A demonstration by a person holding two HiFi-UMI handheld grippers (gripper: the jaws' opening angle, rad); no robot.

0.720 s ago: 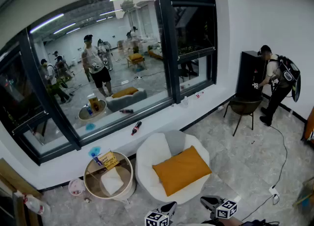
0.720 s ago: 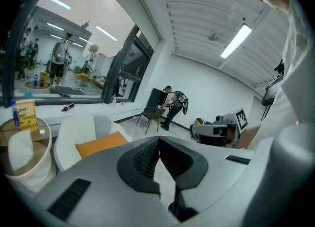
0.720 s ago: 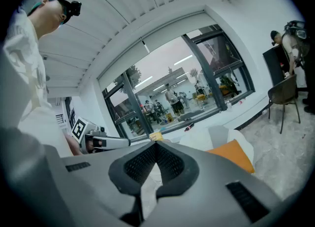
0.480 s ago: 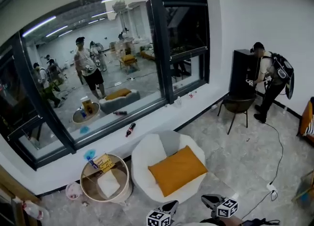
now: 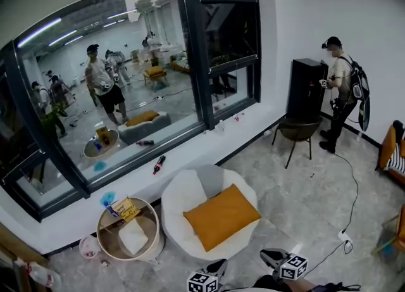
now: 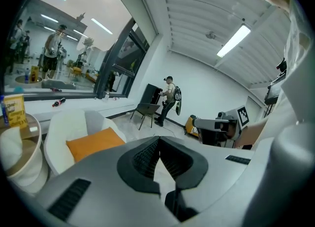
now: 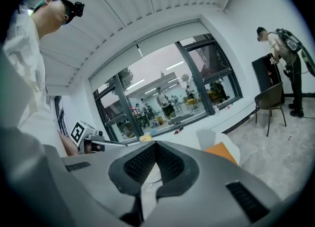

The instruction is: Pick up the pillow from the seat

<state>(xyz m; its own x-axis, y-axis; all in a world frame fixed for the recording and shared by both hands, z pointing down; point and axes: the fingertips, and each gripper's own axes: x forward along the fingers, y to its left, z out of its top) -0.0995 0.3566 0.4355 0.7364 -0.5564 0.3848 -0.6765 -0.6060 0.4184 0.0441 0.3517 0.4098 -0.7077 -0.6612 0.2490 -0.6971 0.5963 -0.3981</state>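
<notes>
Both tools sit low and near, left gripper (image 5: 221, 265) and right gripper (image 5: 265, 258), fingers clenched with nothing between them, floor tiles separating them from the white seat (image 5: 183, 194). The orange pillow (image 5: 221, 216) lies across the seat's cushion, untouched. Just left of the seat stands a low round surface (image 5: 101, 234); behind the seat, a bottle (image 5: 159, 165) on the window ledge; far right, a dark chair (image 5: 296, 131) and a person (image 5: 338, 94).

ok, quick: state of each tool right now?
Left tool: closed, empty.
Right tool: closed, empty.
Neither is on the orange pillow, which lies on the white seat.
</notes>
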